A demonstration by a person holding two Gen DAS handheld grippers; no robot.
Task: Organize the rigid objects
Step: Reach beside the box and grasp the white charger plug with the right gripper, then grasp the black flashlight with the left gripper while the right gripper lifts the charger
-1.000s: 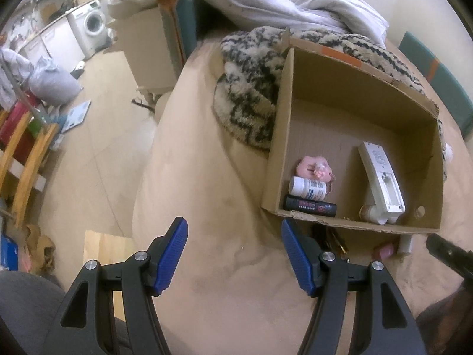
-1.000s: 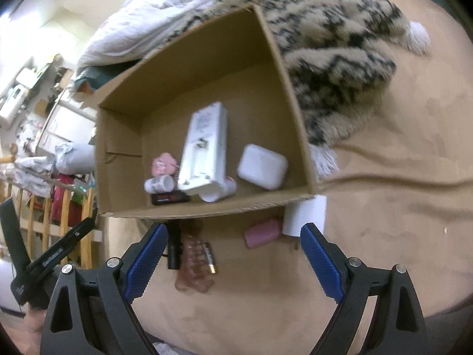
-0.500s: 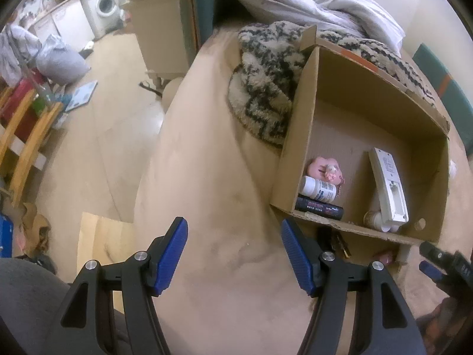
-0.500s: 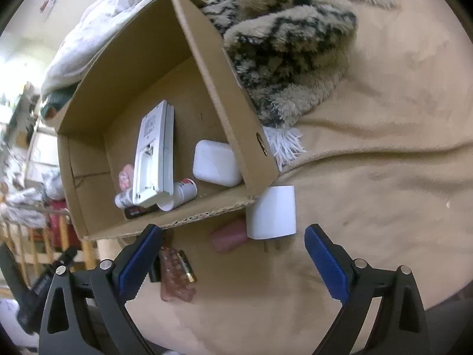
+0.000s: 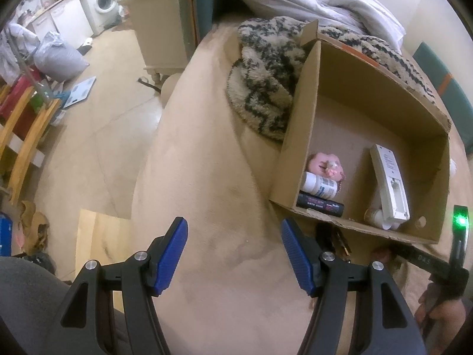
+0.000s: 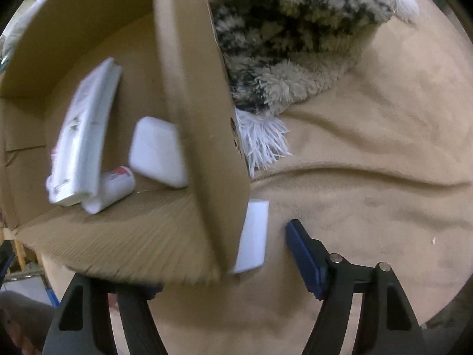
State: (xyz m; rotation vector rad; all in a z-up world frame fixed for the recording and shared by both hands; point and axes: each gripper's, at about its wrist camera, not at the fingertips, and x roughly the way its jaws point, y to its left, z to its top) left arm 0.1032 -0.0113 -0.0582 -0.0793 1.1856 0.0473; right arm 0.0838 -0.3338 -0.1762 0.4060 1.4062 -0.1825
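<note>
An open cardboard box [image 5: 298, 153] lies on a tan blanket. It holds a white remote [image 5: 388, 180], a pink trinket [image 5: 325, 167], a white bottle [image 5: 320, 185] and a black tube [image 5: 320, 205]. The right wrist view also shows a white case [image 6: 158, 153] and a white tube [image 6: 112, 186] inside. A white block [image 6: 251, 236] lies on the blanket against the box's near corner. My right gripper [image 6: 227, 263] straddles that corner and the block with its jaws closing; the right pad is still apart from the block and the left finger is hidden behind the box wall. My left gripper [image 5: 233, 245] stands open over bare blanket.
A fluffy black-and-cream throw [image 6: 295, 44] lies behind the box, with a white duvet [image 5: 310, 3] beyond it. Small dark objects [image 5: 334, 239] lie in front of the box. The blanket's edge [image 5: 147, 159] drops to the floor on the left, with shelves and a washing machine [image 5: 102, 0] beyond.
My right gripper has come down close to the box's near corner and the white block, and its jaws have narrowed. The left gripper has hardly moved and stays equally open.
</note>
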